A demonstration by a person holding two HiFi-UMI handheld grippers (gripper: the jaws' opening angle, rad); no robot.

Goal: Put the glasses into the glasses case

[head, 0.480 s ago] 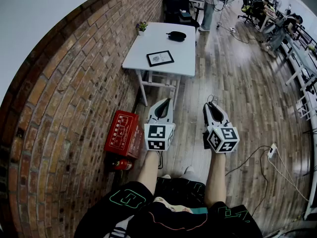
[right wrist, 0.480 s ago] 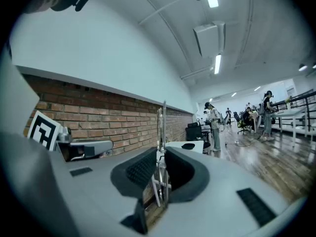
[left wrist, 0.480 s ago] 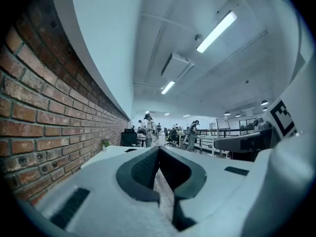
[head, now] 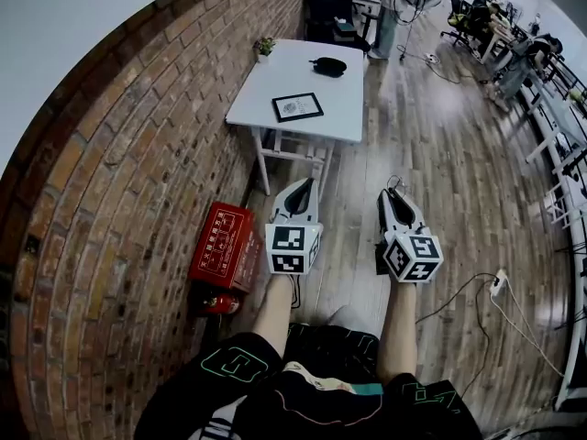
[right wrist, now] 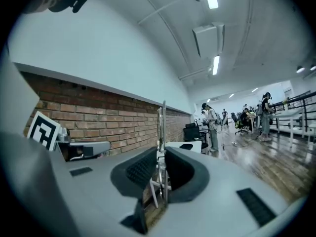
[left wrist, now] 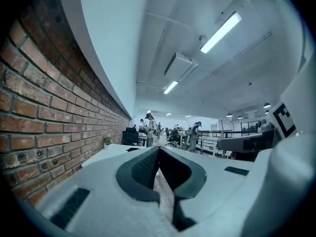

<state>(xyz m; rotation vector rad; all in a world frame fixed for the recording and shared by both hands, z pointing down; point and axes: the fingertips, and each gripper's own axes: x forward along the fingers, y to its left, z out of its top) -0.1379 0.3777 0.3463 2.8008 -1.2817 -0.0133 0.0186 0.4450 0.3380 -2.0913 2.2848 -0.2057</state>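
Your right gripper [right wrist: 159,157] clamps the glasses [right wrist: 161,127], your left gripper [left wrist: 159,154] is closed empty, both well short of the white table [head: 303,79]'s near edge across open wooden floor [head: 350,168].

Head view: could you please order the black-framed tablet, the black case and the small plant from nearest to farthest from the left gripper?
1. Black-framed tablet, on the near part of the white table, ahead of the left gripper.
2. Black case, farther back, toward the table's right side.
3. Small plant, at the far left corner, by the brick wall.
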